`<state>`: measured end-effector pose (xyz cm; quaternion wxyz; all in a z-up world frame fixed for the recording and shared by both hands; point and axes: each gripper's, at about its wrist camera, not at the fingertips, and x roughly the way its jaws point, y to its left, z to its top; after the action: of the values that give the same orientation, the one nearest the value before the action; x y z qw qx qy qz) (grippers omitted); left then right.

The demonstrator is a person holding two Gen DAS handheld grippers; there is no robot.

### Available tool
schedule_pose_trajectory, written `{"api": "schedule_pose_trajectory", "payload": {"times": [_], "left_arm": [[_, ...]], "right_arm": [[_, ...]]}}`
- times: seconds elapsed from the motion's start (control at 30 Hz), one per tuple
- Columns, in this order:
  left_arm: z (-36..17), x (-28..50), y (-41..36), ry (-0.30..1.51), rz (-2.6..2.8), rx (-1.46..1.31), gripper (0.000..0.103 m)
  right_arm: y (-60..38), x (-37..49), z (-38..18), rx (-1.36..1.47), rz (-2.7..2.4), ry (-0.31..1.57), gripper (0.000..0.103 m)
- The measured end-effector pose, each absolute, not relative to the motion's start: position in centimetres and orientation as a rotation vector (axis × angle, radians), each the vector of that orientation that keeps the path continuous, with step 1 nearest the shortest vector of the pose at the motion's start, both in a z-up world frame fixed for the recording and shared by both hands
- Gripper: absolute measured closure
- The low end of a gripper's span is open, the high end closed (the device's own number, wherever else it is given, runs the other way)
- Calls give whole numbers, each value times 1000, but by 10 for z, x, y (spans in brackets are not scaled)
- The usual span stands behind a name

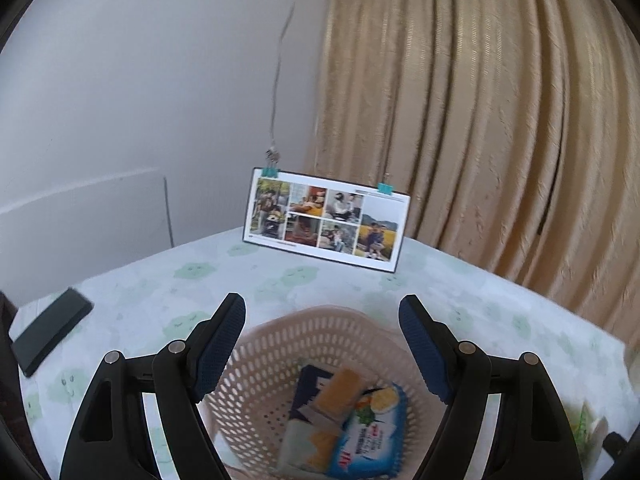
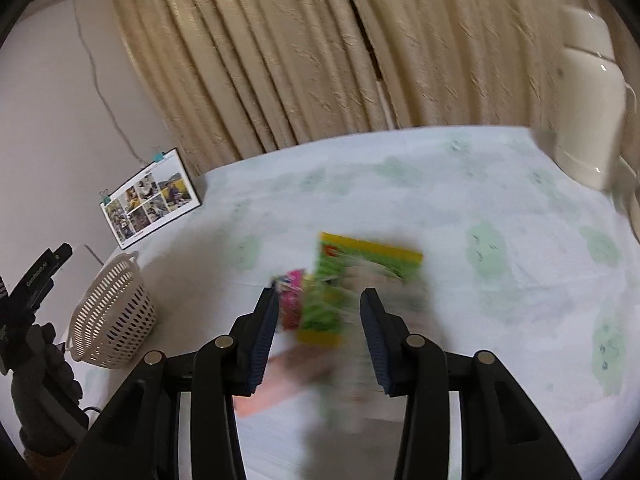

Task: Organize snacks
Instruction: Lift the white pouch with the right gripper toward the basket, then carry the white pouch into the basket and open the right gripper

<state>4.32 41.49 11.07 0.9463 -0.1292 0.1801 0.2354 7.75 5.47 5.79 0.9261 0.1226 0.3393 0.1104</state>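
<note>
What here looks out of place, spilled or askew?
Nothing is spilled or damaged. The basket stands upright with snack packets piled loosely inside. Snack packets remaining on the tablecloth overlap in a blurred heap before the open right tool. The left tool is open above the basket.

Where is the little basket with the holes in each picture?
Left wrist view: the basket is at the bottom middle, right under the open left gripper, with snack packets inside.
Right wrist view: the basket stands at the lower left, on the table.
Shared landmark: the photo card with clips, standing by the curtain.
</note>
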Motion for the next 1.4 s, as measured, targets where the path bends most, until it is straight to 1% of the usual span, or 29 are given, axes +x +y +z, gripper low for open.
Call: {"api": "schedule_pose_trajectory", "payload": {"times": [0.13, 0.17, 0.2, 0.27, 0.53, 0.67, 0.77, 0.83, 0.9, 0.97, 1.0, 1.23, 1.4], "left_arm": [[108, 44, 420, 380, 468, -277, 23], [108, 42, 419, 382, 458, -278, 23], [108, 41, 418, 382, 449, -280, 23], [109, 39, 416, 377, 428, -284, 23], [113, 35, 413, 365, 391, -303, 23], [113, 33, 417, 364, 398, -313, 23], [111, 33, 424, 368, 406, -334, 23], [111, 32, 428, 366, 408, -352, 23], [110, 30, 430, 362, 406, -365, 23], [110, 30, 431, 361, 405, -365, 23], [110, 30, 431, 361, 404, -365, 23], [109, 29, 434, 360, 406, -375, 23], [109, 27, 439, 352, 414, -392, 23]], "right_arm": [[49, 77, 59, 294, 172, 680, 61], [42, 77, 55, 312, 146, 690, 57], [36, 77, 51, 329, 122, 701, 48], [24, 74, 41, 364, 71, 723, 37], [4, 69, 16, 365, -5, 792, 36], [15, 79, 7, 289, -26, 830, 32], [19, 82, 1, 230, -58, 851, 32], [21, 80, 1, 209, -63, 850, 34], [21, 80, 1, 193, -77, 848, 54], [19, 79, 2, 195, -75, 846, 63], [18, 78, 2, 195, -76, 843, 65], [20, 69, 9, 220, -74, 819, 72], [28, 59, 27, 243, -33, 766, 76]]}}
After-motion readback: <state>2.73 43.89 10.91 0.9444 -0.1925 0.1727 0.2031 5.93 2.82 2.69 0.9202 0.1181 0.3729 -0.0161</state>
